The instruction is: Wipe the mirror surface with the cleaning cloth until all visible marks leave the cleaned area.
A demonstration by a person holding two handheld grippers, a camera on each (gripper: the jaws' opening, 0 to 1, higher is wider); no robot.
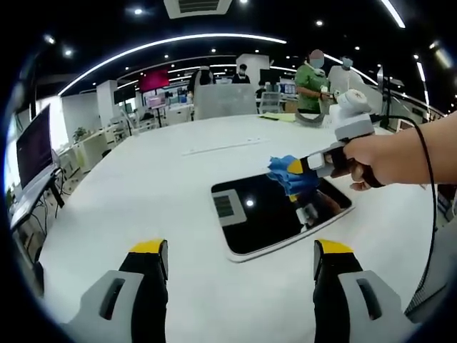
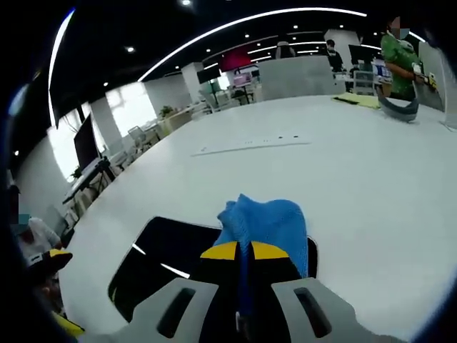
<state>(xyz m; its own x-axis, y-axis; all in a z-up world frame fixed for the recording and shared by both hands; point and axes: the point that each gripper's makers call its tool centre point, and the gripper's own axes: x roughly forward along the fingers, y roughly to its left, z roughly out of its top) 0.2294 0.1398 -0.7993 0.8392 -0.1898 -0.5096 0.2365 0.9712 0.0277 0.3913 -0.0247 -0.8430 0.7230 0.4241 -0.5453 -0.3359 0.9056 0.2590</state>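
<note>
A dark rectangular mirror [image 1: 275, 214] with a white rim lies flat on the white table [image 1: 143, 193]. My right gripper [image 1: 294, 167] comes in from the right, held by a hand, and is shut on a blue cleaning cloth [image 1: 289, 174] that rests on the mirror's far right part. In the right gripper view the cloth [image 2: 264, 223] bunches just past the closed yellow-tipped jaws of the gripper [image 2: 243, 251], over the mirror [image 2: 161, 261]. My left gripper [image 1: 239, 250] hovers open above the table in front of the mirror, holding nothing.
People stand at the table's far side, one in green [image 1: 310, 78]. A grey curved object [image 2: 398, 108] lies at the far right. A monitor [image 1: 34, 150] stands off the table's left edge. A cable [image 1: 432, 214] hangs from the right gripper.
</note>
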